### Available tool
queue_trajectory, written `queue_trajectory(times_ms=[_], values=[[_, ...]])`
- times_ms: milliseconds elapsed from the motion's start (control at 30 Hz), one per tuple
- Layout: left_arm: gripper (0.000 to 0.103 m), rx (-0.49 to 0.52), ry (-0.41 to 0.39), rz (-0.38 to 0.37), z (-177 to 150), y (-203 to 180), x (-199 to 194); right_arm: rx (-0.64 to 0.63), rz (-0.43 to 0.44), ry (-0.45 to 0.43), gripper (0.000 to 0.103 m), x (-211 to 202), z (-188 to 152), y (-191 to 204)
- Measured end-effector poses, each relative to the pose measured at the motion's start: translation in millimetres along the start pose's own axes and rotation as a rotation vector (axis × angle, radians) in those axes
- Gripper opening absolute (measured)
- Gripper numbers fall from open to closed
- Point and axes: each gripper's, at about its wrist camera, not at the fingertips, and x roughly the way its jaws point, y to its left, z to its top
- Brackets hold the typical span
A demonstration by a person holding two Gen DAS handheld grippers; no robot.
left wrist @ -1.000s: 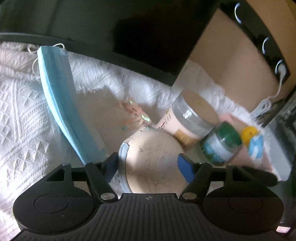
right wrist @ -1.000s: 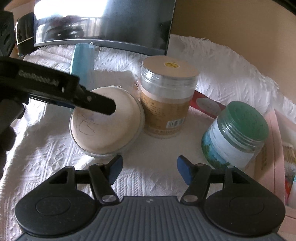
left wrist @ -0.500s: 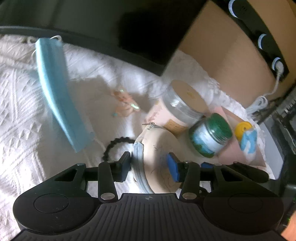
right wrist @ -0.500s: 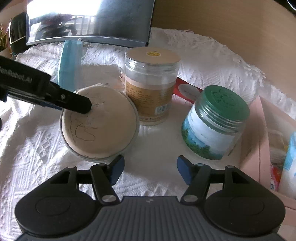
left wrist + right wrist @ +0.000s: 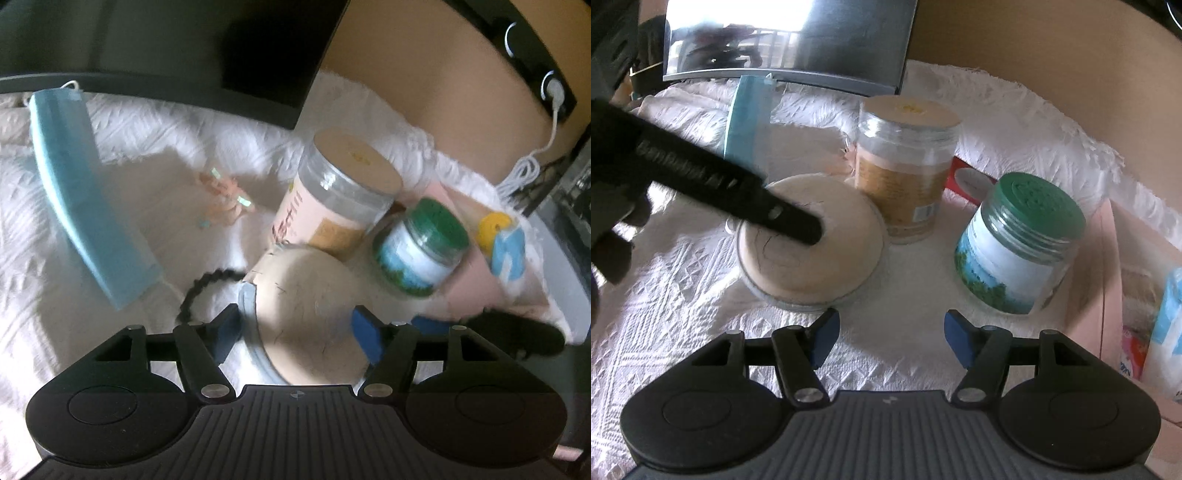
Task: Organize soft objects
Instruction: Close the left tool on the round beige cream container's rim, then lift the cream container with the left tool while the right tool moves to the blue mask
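Note:
A round cream pouch with a grey zipper rim (image 5: 306, 306) sits between the jaws of my left gripper (image 5: 299, 326); the jaws stand wide on either side of it, open. In the right wrist view the pouch (image 5: 812, 254) lies flat on the white cloth with the left gripper's finger (image 5: 790, 218) over it. A blue face mask (image 5: 81, 192), a black hair tie (image 5: 199, 288) and a pink scrunchie (image 5: 221, 199) lie on the cloth to the left. My right gripper (image 5: 888, 339) is open and empty, just in front of the pouch.
A tan-lidded jar (image 5: 905, 166) and a green-lidded jar (image 5: 1019, 243) stand right of the pouch. A pink box (image 5: 1123, 280) with packets is at far right. A monitor (image 5: 790, 40) stands behind, on the white textured cloth (image 5: 683, 295).
The left gripper's jaws have opened wider around the pouch after closing in on it. The pouch has settled back flat on the cloth. The right gripper has drawn back slightly.

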Motion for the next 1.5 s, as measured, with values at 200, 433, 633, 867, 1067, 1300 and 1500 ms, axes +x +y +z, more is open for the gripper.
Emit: queue_trajectory(times_ms=[200,433,633,867,1067,1300,1500], values=[[0.059,-0.077,0.023,-0.039,1.7,12.8,3.0,0.009,0.0,-0.002,0.064,-2.3,-7.9,-1.1],[0.045,-0.119,-0.01,-0.17,-1.5,10.2,-21.0,0.014,-0.017,-0.004,0.064,-5.6,-10.9,-4.2],[0.046,-0.111,0.01,-0.211,-3.9,-5.1,-16.0,-0.018,-0.016,0.0,0.064,-12.9,-16.6,4.8],[0.041,-0.165,0.008,-0.26,-3.2,-9.0,-1.7,-0.019,-0.027,0.028,0.069,-35.3,-24.9,2.5],[0.04,-0.197,-0.04,-0.343,-14.2,-13.4,-13.0,-0.005,-0.045,0.015,0.072,-64.0,-32.2,-9.6],[0.039,-0.352,-0.189,-0.261,-34.2,30.6,-64.7,-0.059,-0.041,-0.011,0.073,-69.3,-19.0,3.9],[0.038,-0.522,-0.352,-0.056,-65.0,95.0,-131.7,-0.037,0.105,-0.008,0.065,-51.0,22.4,21.5]])
